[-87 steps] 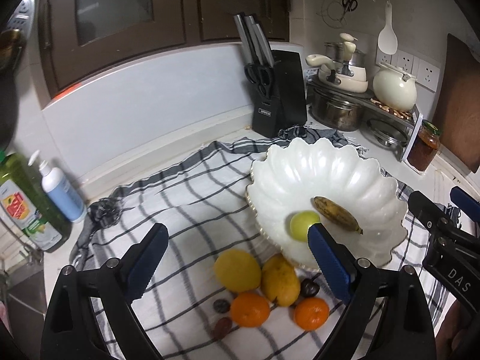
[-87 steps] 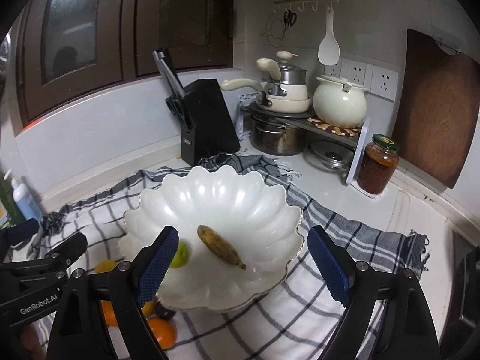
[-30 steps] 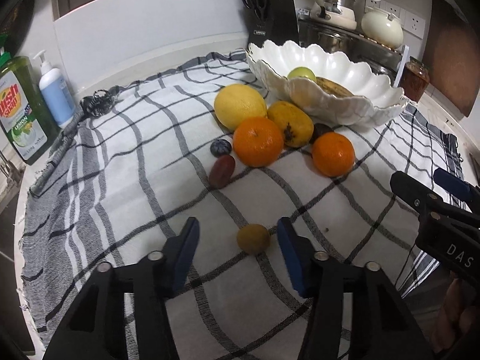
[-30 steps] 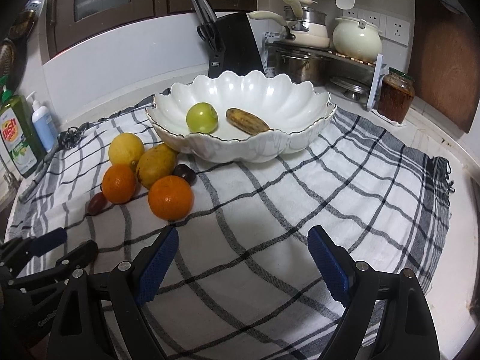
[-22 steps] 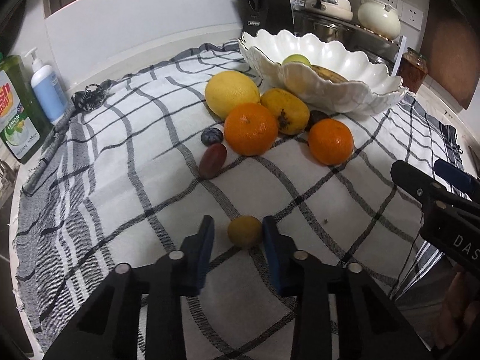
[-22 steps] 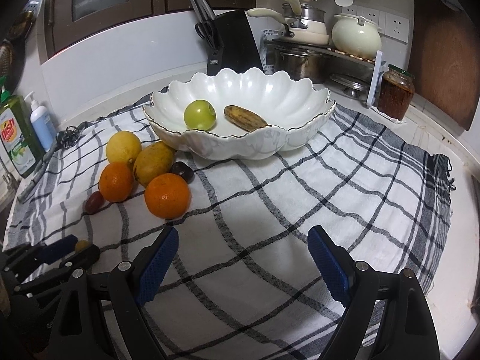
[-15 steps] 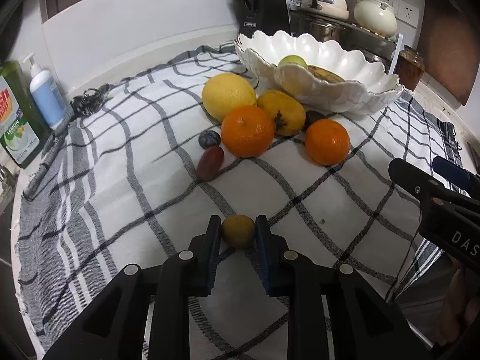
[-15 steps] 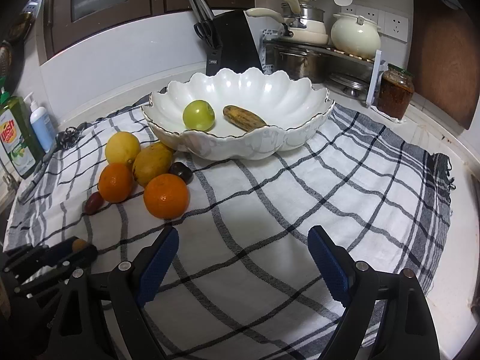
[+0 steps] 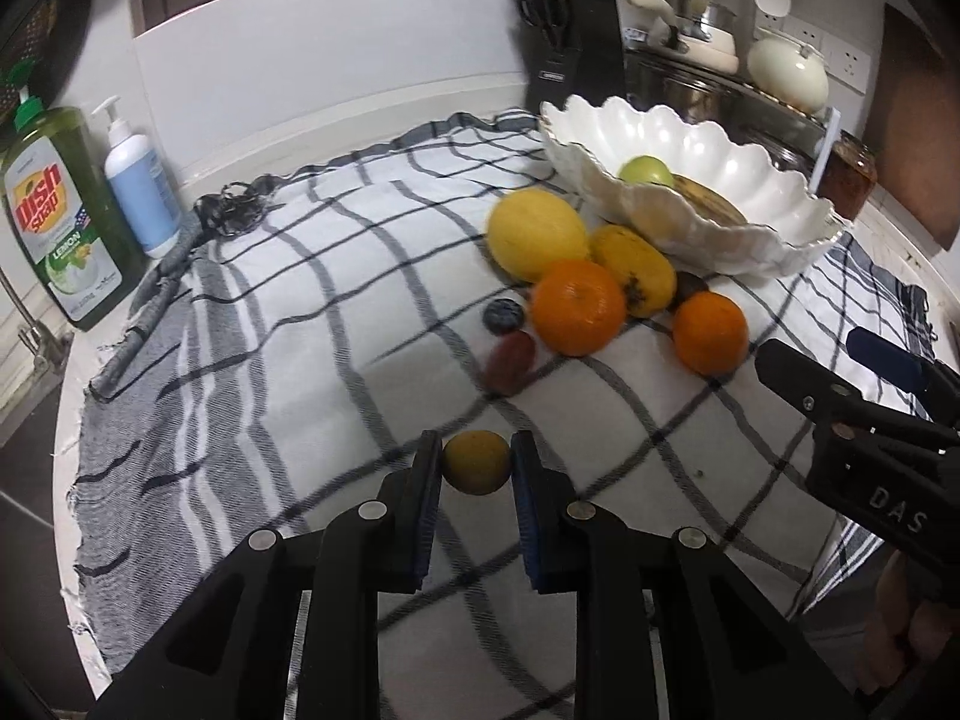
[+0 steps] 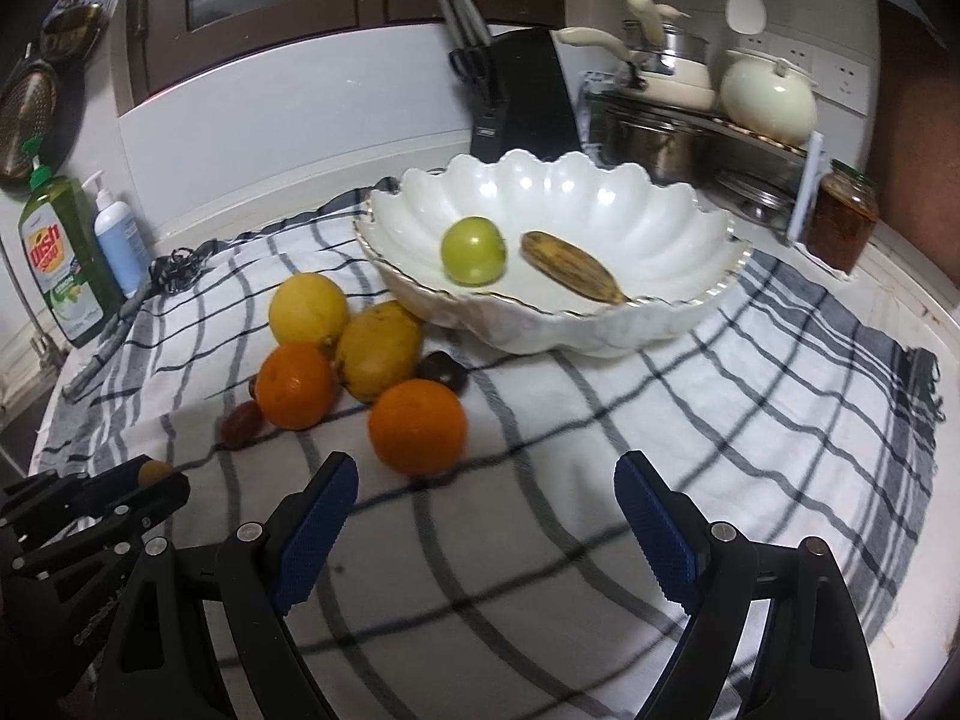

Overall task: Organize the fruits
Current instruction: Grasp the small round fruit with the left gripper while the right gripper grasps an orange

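Note:
My left gripper is shut on a small yellow-orange fruit, held just above the checked cloth; it also shows in the right wrist view. My right gripper is open and empty, low over the cloth in front of an orange. The white scalloped bowl holds a green fruit and a brown banana. Beside the bowl lie a lemon, a mango, two oranges and small dark fruits.
Dish soap and a pump bottle stand at the far left. A knife block, pots on a rack and a jar stand behind the bowl. The counter edge runs along the cloth's near side.
My left gripper came down to the small yellow-orange fruit, closed its fingers on it and has lifted it slightly. The right gripper has edged closer to the near orange.

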Action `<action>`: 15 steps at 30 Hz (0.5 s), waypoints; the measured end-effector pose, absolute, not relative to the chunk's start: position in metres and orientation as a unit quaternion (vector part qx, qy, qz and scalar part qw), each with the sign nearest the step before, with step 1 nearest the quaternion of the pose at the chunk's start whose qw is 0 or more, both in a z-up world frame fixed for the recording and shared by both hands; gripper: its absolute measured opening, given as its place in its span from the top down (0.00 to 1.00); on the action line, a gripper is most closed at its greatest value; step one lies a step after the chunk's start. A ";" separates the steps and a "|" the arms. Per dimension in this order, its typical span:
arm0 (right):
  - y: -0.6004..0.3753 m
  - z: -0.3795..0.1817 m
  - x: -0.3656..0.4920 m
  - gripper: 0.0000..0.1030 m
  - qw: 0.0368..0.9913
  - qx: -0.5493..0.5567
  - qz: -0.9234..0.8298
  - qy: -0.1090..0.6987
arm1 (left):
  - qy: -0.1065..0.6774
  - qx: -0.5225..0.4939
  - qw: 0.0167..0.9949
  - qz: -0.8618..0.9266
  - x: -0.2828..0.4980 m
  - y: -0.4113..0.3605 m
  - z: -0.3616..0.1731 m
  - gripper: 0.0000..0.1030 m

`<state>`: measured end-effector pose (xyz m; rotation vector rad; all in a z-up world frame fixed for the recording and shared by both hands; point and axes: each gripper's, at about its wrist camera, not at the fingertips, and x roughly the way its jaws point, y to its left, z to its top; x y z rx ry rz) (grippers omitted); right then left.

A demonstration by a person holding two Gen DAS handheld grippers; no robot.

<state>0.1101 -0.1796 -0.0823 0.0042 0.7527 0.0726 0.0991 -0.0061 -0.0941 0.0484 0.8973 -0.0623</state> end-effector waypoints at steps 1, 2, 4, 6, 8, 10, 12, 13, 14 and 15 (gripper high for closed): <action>-0.177 -0.083 0.114 0.14 0.929 0.000 0.037 0.369 | 0.433 0.022 0.900 -0.029 0.100 -0.004 -0.094 0.77; -0.175 -0.084 0.117 0.14 0.928 -0.001 0.038 0.371 | 0.433 0.021 0.901 -0.027 0.102 -0.002 -0.093 0.77; -0.171 -0.087 0.126 0.16 0.925 -0.002 0.039 0.378 | 0.431 0.020 0.902 -0.022 0.105 0.002 -0.092 0.77; -0.168 -0.091 0.134 0.18 0.922 -0.002 0.042 0.386 | 0.431 0.019 0.902 -0.018 0.107 0.005 -0.092 0.77; -0.164 -0.096 0.141 0.22 0.917 -0.004 0.046 0.395 | 0.433 0.016 0.901 -0.015 0.109 0.009 -0.093 0.77; -0.160 -0.101 0.147 0.28 0.913 -0.005 0.051 0.404 | 0.434 0.013 0.900 -0.013 0.111 0.012 -0.095 0.77; -0.156 -0.105 0.151 0.31 0.911 -0.006 0.053 0.410 | 0.436 0.012 0.900 -0.011 0.113 0.014 -0.096 0.77; -0.154 -0.108 0.153 0.35 0.909 -0.006 0.055 0.414 | 0.436 0.011 0.900 -0.010 0.114 0.015 -0.096 0.77; -0.153 -0.109 0.154 0.37 0.908 -0.005 0.056 0.416 | 0.437 0.010 0.900 -0.010 0.115 0.016 -0.096 0.77; -0.152 -0.111 0.155 0.41 0.906 -0.004 0.057 0.419 | 0.437 0.010 0.899 -0.010 0.116 0.016 -0.097 0.77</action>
